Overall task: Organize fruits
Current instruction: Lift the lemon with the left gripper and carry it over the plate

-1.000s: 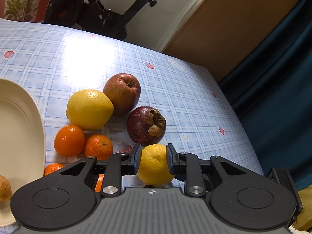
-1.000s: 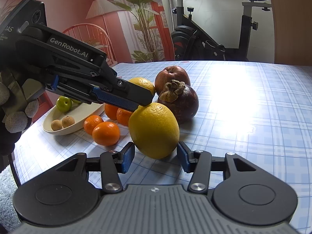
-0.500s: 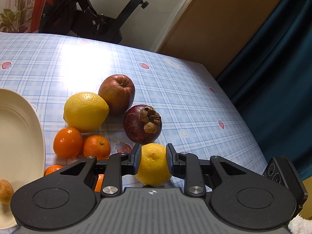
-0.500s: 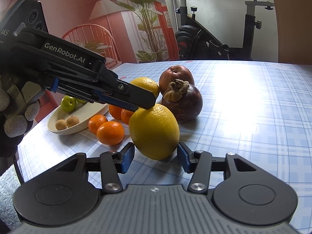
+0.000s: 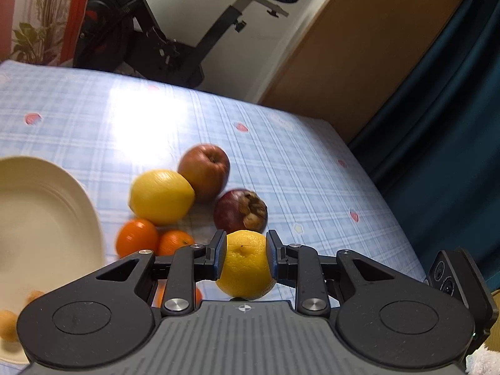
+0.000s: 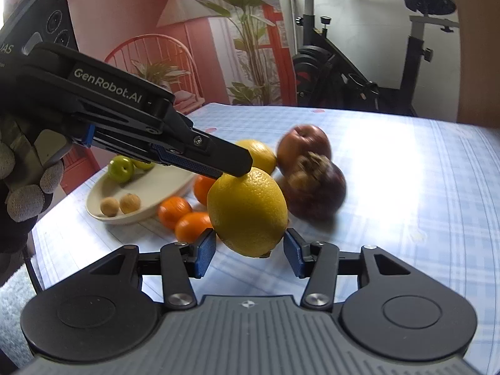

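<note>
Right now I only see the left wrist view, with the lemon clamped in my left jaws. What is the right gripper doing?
Observer: The right gripper is open. Its pads sit on either side of the held lemon and do not press on it.
Operator: My view cuts off the plate. Is anything at its far end?
Observer: Yes, two green fruits lie at the far end of the plate.

It looked like a lived-in home: an exercise bike (image 6: 368,72) stood behind a table under a checked blue cloth (image 5: 281,143), with a houseplant (image 6: 250,31), a lamp (image 6: 184,12), a red wire chair (image 6: 156,59) and dark curtains (image 5: 443,125).
</note>
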A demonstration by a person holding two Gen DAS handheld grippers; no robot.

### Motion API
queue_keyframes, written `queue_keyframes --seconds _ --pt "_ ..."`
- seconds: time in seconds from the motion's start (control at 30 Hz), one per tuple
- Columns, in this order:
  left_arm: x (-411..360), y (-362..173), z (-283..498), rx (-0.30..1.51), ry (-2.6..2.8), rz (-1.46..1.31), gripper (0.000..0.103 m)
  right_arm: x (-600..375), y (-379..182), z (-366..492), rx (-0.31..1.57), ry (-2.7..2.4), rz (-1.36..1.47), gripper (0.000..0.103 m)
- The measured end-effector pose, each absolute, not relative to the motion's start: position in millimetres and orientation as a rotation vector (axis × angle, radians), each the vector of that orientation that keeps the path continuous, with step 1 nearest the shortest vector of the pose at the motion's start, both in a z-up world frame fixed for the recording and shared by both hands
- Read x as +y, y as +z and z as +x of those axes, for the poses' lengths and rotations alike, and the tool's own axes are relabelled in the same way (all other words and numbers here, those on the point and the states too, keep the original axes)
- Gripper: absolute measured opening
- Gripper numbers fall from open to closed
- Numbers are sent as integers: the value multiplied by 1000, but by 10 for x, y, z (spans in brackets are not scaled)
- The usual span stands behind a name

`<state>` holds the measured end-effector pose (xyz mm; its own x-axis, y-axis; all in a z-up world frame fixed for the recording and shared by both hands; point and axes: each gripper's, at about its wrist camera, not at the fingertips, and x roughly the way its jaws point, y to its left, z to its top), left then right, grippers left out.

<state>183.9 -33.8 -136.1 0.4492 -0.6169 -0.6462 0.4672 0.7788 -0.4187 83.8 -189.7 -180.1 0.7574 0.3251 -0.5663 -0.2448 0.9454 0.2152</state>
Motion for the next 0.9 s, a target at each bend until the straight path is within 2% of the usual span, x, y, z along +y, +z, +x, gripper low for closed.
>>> queue_keyframes --seconds 0.27,0.43,0.9 --pt "241 -894 1921 781 -599 -174 28 -1403 -1413 1296 615 409 99 51" --pt "656 -764 2092 780 -536 -196 28 -991 -1300 1657 615 478 40 51" --pt "1096 -1220 2730 892 -437 -225 28 -362 -1810 2427 768 516 -51 51"
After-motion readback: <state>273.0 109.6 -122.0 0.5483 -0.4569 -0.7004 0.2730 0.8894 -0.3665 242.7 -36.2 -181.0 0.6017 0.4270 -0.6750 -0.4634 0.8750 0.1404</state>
